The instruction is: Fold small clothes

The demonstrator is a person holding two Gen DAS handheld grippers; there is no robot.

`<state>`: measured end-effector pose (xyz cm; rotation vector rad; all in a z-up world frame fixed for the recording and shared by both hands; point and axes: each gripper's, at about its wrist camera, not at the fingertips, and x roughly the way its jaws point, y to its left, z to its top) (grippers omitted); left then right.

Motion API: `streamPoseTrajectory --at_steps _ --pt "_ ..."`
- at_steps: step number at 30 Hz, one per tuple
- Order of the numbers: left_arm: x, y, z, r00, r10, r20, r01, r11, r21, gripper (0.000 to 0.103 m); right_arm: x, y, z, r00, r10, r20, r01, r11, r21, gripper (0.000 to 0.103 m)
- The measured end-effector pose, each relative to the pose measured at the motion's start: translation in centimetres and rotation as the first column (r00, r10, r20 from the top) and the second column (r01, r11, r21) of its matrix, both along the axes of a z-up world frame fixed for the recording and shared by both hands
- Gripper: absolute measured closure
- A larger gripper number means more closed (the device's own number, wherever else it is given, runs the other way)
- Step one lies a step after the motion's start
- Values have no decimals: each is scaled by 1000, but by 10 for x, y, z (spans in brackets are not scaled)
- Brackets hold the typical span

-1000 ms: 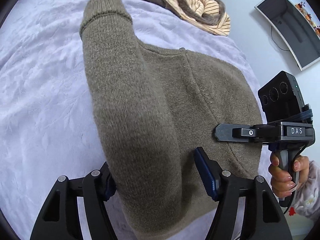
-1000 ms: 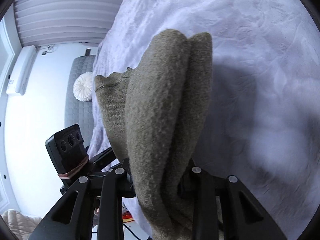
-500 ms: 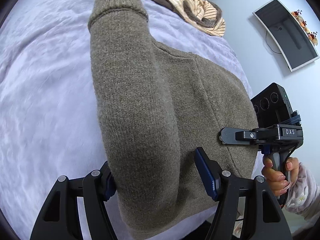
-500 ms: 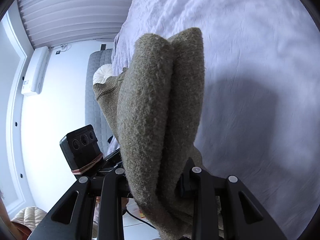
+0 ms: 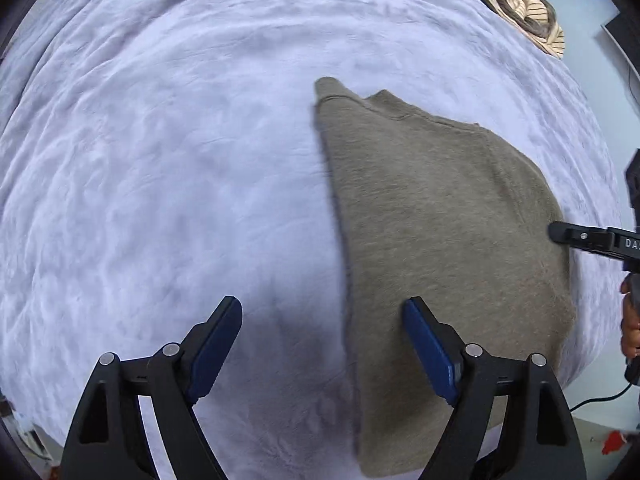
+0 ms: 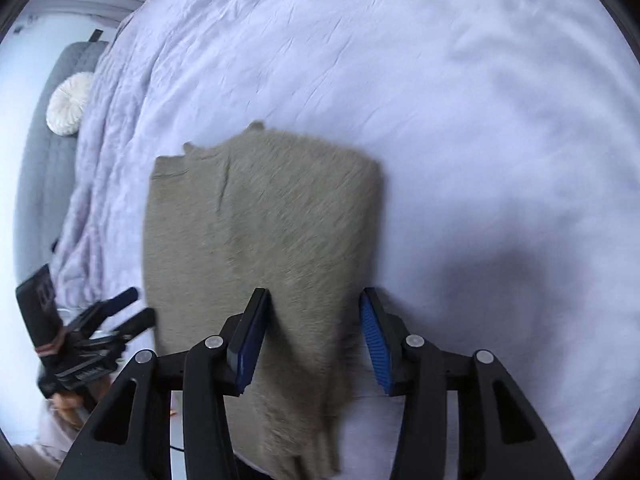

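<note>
The olive-brown knit sweater (image 5: 440, 216) lies flat on the lavender bedspread (image 5: 160, 160), folded into a long panel whose axis runs from 6 o'clock up to the collar at about 12 in the right wrist view. The right gripper (image 6: 312, 336) hangs over the near hem with its fingers spread and empty, the cloth passing between and beneath them (no pad appears to press on it). The left gripper (image 5: 322, 344) is likewise open and holds nothing; the sweater's left edge lies toward 2 o'clock from it, just under its right finger. The right hand looks the nearer to the hem, so a fold toward the collar probably starts there.
</note>
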<state>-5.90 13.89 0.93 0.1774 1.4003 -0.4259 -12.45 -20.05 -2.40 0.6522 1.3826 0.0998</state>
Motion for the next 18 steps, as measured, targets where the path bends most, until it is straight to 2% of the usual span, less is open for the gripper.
streamPoseTrajectory --at_steps 3,4,8,12,13,14,15,18 --pt "-4 14 5 1000 18 10 -18 1000 -5 19 -15 -3 12 1000 13 -7 -14 991 -130 57" --pt "-6 17 6 1000 21 1 -21 1000 -20 19 -19 -2 18 1000 9 -1 -9 992 -130 61" --pt "-12 3 8 999 12 -38 -15 997 -77 19 -59 6 27 1000 -19 21 20 999 -32 61" --pt "-28 -20 14 999 -36 -33 32 993 -110 19 -79 47 48 997 6 72 -5 1000 -18 62" --pt "-32 -23 14 998 -45 -34 41 992 -115 19 -84 55 54 995 23 93 -21 1000 -21 73" --pt "-36 -27 13 998 -54 -40 49 992 -120 19 -90 61 58 993 47 106 -44 999 -31 89" --pt "-39 -33 10 997 -62 -47 56 990 -126 19 -94 68 60 991 76 111 -70 996 -53 93" --pt "-56 -41 2 994 -85 -65 77 990 -121 19 -95 89 54 985 143 93 -132 985 -114 93"
